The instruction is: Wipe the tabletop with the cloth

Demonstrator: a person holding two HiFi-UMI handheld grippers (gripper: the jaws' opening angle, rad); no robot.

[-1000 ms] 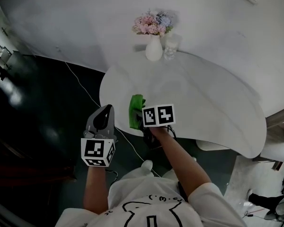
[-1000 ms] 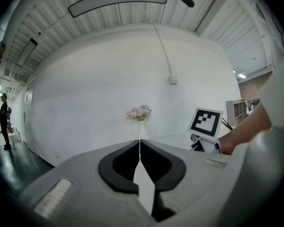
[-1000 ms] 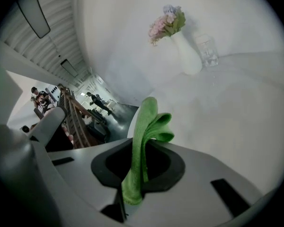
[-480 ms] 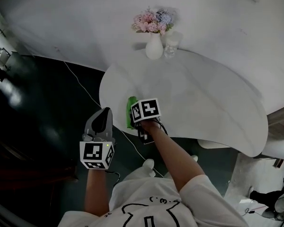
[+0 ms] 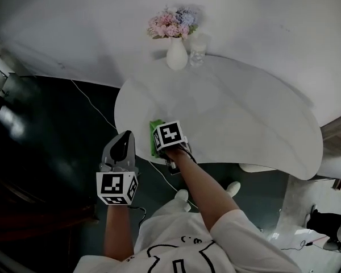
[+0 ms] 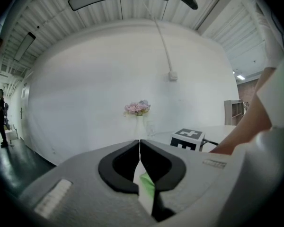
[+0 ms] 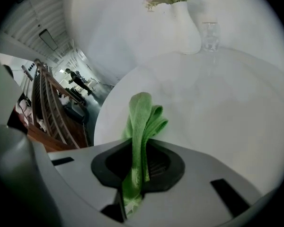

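The right gripper pinches the cloth at the near left edge of the table, mostly hidden under its cube, wide bare top beyond, while the left gripper hangs clenched and empty off the edge.

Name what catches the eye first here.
The green cloth, clamped in the right gripper at the white table's near left edge, stands out most. A white vase of pink flowers stands at the far edge beside a glass. The left gripper, jaws together, hangs off the table.
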